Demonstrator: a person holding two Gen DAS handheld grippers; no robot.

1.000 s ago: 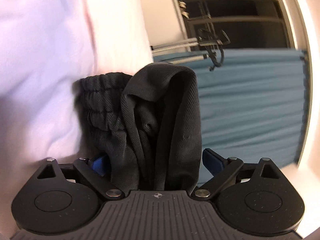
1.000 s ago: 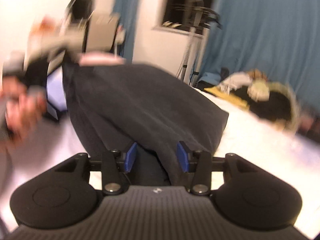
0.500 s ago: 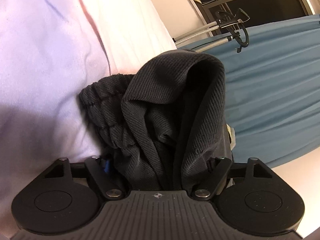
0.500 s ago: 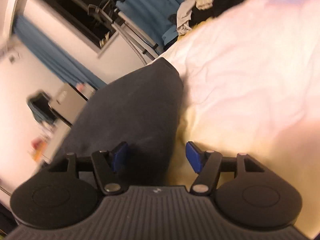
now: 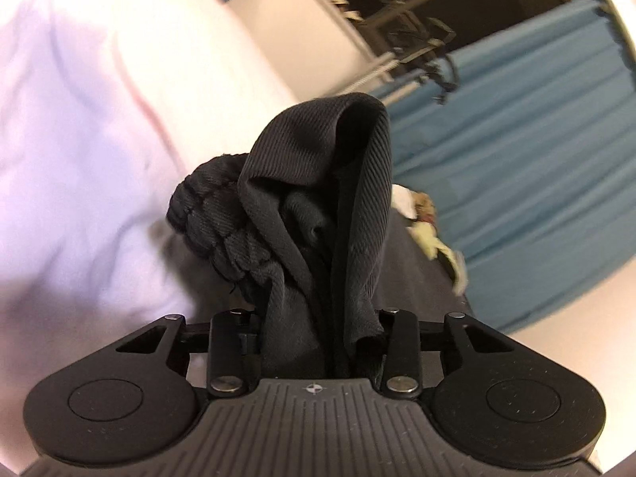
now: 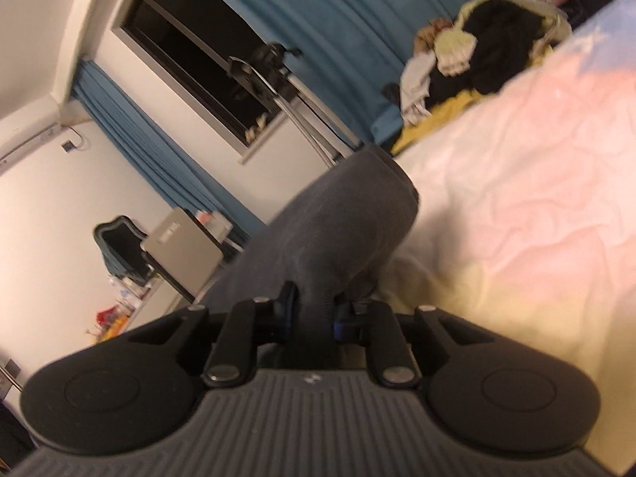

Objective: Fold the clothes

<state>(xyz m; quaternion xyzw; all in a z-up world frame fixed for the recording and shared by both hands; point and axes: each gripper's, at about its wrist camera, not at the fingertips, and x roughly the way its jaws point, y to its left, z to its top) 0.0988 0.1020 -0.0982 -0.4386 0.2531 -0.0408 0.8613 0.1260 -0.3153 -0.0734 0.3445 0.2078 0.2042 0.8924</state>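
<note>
A dark grey garment with a gathered elastic waistband (image 5: 206, 218) is bunched in my left gripper (image 5: 318, 338), which is shut on its fabric (image 5: 318, 183). In the right wrist view the same dark garment (image 6: 338, 230) stretches away from my right gripper (image 6: 312, 314), whose blue-padded jaws are shut on its edge. The garment hangs above the white bed sheet (image 6: 536, 198), which also shows in the left wrist view (image 5: 79, 139).
A pile of other clothes (image 6: 477, 51) lies at the far end of the bed. Blue curtains (image 5: 536, 159) and a dark window (image 6: 190, 43) are behind. A metal stand (image 6: 286, 87) and a cluttered desk (image 6: 175, 246) are at the left.
My right gripper has closed from open onto the garment's edge. My left gripper has tightened on the bunched waistband. Both views have tilted.
</note>
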